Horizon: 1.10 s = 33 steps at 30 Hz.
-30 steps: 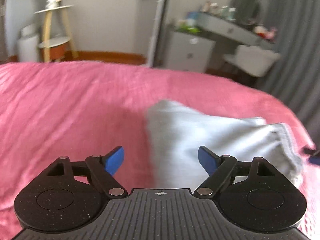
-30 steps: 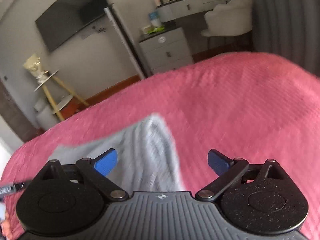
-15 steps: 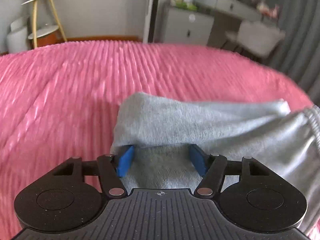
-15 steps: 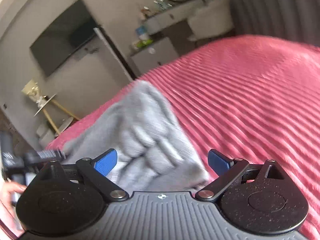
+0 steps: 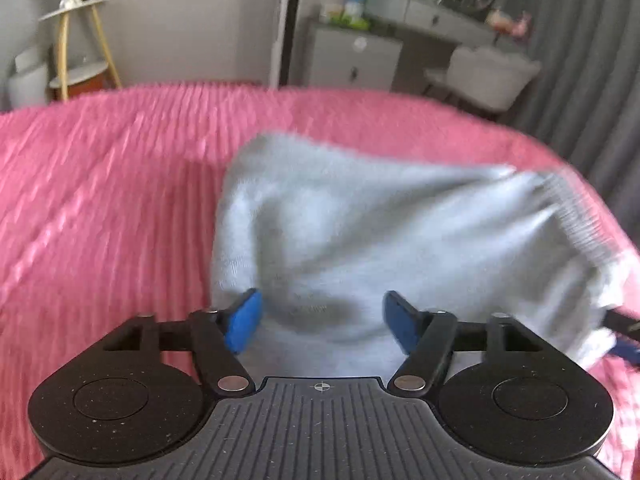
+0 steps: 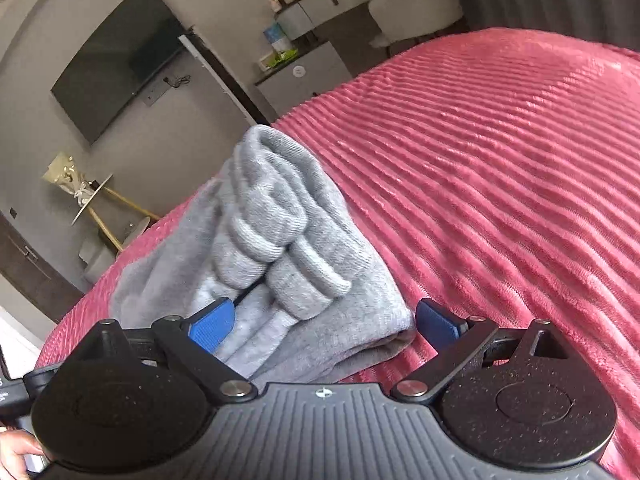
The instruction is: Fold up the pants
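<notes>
The grey pants [image 5: 360,220] lie folded in a thick bundle on the pink bed. In the left wrist view my left gripper [image 5: 322,322] is open, its blue pads on either side of the bundle's near edge, with cloth between them. In the right wrist view the pants [image 6: 280,232] show stacked folded layers with the ribbed waistband end facing me. My right gripper [image 6: 324,326] is open, its pads astride the near corner of the bundle. The blur hides whether either gripper touches the cloth.
The pink ribbed bedspread [image 6: 500,168] spreads wide to the right of the pants and also to their left [image 5: 100,208]. Beyond the bed stand a grey dresser [image 5: 352,56], a white chair [image 5: 492,76], a gold-legged side table [image 5: 80,40] and a wall TV [image 6: 116,64].
My left gripper has opened wider and drawn back slightly from the bundle, which now looks puffed up. My right gripper has come closer to the waistband end and lower.
</notes>
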Available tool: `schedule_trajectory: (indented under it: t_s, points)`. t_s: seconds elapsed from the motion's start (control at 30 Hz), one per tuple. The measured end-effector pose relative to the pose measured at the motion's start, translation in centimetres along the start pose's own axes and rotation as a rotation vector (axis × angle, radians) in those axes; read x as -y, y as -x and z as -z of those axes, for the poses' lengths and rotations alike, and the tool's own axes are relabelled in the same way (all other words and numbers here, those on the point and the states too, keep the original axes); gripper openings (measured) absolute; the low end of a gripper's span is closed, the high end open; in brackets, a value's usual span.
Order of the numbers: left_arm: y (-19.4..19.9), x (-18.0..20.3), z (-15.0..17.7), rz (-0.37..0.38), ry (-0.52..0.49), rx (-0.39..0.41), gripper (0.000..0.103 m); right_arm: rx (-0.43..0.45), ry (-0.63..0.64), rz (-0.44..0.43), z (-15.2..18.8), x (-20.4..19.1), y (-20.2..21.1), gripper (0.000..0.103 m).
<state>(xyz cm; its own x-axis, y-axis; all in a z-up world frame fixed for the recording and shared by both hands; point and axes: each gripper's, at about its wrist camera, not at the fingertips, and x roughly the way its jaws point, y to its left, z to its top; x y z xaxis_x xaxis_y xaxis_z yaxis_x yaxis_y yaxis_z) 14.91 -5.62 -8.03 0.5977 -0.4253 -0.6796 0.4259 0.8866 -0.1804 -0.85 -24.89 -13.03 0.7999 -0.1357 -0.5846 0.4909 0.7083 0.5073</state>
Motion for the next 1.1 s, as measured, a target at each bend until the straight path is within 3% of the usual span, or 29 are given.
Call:
schedule_trajectory:
  t_s: [0.07, 0.13, 0.17, 0.23, 0.27, 0.33, 0.4, 0.5, 0.53, 0.63, 0.67, 0.83, 1.03, 1.1]
  points:
    - [2.7, 0.4, 0.5, 0.103, 0.025, 0.076, 0.096, 0.016, 0.012, 0.003, 0.0, -0.3, 0.6, 0.097]
    - [3.1, 0.7, 1.3, 0.145, 0.013, 0.064, 0.096, 0.018, 0.01, 0.002, 0.1, -0.5, 1.0, 0.097]
    - [2.3, 0.7, 1.9, 0.115, 0.011, 0.018, 0.096, 0.009, 0.011, 0.005, 0.1, -0.6, 1.1, 0.097]
    - [-0.8, 0.2, 3.2, -0.012, 0.01, -0.158, 0.097, -0.003, 0.026, 0.012, 0.4, -1.0, 1.4, 0.097]
    - [-1.5, -0.2, 3.9, -0.036, 0.017, -0.18, 0.097, -0.012, 0.04, 0.015, 0.6, -1.2, 1.6, 0.097]
    - [0.0, 0.1, 4.3, -0.053, 0.018, -0.13, 0.096, -0.031, 0.078, 0.023, 1.1, -1.6, 2.1, 0.097]
    - [1.6, 1.0, 4.0, -0.072, 0.034, -0.131, 0.096, -0.048, 0.118, 0.034, 1.8, -1.9, 2.9, 0.097]
    - [3.6, 1.5, 4.4, 0.037, 0.076, -0.104, 0.097, -0.066, 0.15, 0.056, 2.9, -2.2, 4.1, 0.097]
    - [3.3, 2.0, 4.5, 0.016, 0.048, -0.127, 0.097, -0.073, 0.15, 0.059, 3.2, -2.4, 4.4, 0.097]
    - [1.9, 3.2, 5.0, -0.172, -0.032, -0.21, 0.091, -0.094, 0.16, 0.053, 3.7, -3.1, 5.5, 0.097]
    - [2.2, 3.4, 5.1, -0.189, -0.033, -0.219, 0.091, -0.095, 0.169, 0.054, 3.9, -3.4, 6.1, 0.097]
    - [6.4, 2.6, 7.4, -0.072, 0.101, -0.186, 0.099, -0.033, 0.229, 0.12, 5.8, -5.0, 9.9, 0.097]
    - [9.0, 2.0, 11.4, -0.131, 0.136, -0.227, 0.1, -0.001, 0.214, 0.158, 5.8, -6.0, 12.5, 0.097]
    - [9.6, 2.1, 11.9, -0.165, 0.14, -0.238, 0.1, -0.051, 0.248, 0.174, 5.6, -6.6, 12.7, 0.097]
